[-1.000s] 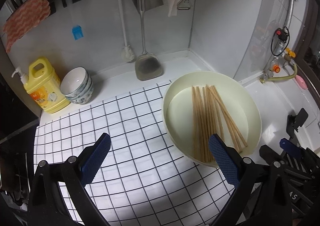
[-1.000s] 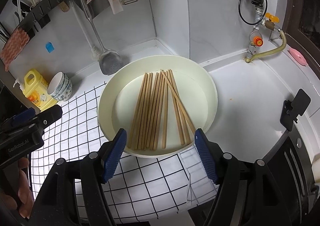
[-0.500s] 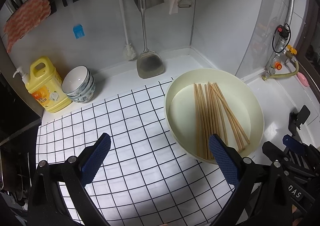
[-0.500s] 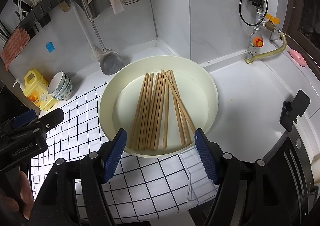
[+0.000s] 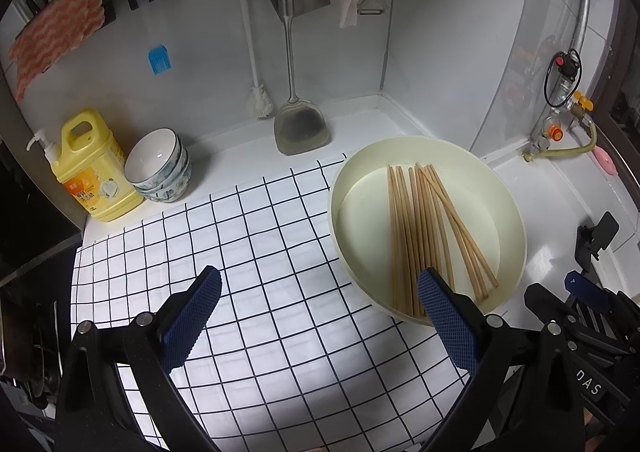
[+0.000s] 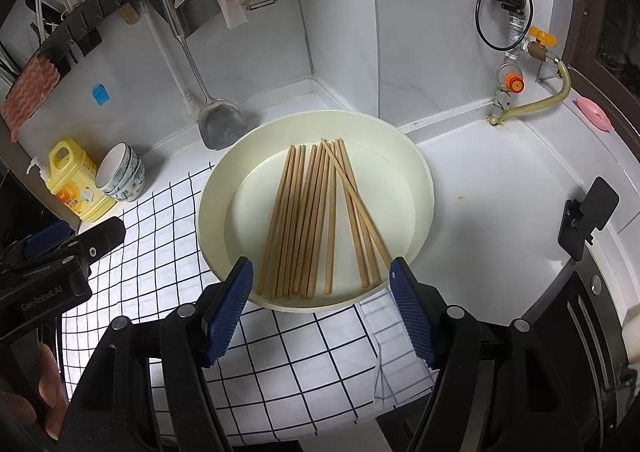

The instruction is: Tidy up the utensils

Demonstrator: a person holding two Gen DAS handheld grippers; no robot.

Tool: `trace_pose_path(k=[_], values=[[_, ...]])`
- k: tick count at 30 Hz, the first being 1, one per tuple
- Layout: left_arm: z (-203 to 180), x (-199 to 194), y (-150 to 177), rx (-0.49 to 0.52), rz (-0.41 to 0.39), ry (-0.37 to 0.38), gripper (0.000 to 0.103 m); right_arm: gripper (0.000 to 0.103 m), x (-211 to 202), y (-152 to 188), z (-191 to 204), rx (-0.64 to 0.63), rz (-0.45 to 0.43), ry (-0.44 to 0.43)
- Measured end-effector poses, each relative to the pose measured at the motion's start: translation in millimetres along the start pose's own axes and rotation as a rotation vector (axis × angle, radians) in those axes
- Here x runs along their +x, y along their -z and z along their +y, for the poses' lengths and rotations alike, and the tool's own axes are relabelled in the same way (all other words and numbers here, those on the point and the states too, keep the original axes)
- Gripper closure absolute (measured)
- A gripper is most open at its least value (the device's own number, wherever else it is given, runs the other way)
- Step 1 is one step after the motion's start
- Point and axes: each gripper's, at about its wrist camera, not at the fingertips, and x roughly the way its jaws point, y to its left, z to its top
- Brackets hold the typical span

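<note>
Several wooden chopsticks (image 6: 316,220) (image 5: 424,228) lie side by side in a round cream basin (image 6: 216,188) (image 5: 516,220) on the white counter; one lies slanted across the others. My right gripper (image 6: 320,288) hovers open above the basin's near rim, nothing between its blue pads. My left gripper (image 5: 320,296) stands open over the black-grid mat (image 5: 248,252), to the left of the basin, holding nothing. The left gripper's body (image 6: 60,248) shows at the left edge of the right wrist view.
Stacked bowls (image 5: 160,164) and a yellow detergent bottle (image 5: 92,168) stand at the back left. A metal spatula (image 5: 296,108), a brush, a cloth and a peeler hang on the wall rail. Gas valve and hose (image 6: 528,92) sit at the right; a black stove edge (image 6: 592,316) is near right.
The left wrist view has shifted slightly, so the basin and bowls sit a little lower and to the right. Both grippers stay open; the chopsticks have not moved.
</note>
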Motion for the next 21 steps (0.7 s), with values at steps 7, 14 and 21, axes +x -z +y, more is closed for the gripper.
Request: trace_pose_path(k=[7,14,21], values=[[0.1,-2.4,0.3,-0.001,-0.007,0.000,0.006,0.034,-2.2,1.1,0.5,0.000,-0.003,-0.002],[0.8,-2.9,0.4,-0.004,-0.007,0.006,0.006,0.034,-4.4,2.5,0.8,0.000,-0.005,-0.002],[1.1,-4.1,0.9,-0.004,-0.011,0.024,0.006,0.034,-4.4,3.5,1.9,0.002,-0.003,-0.001]])
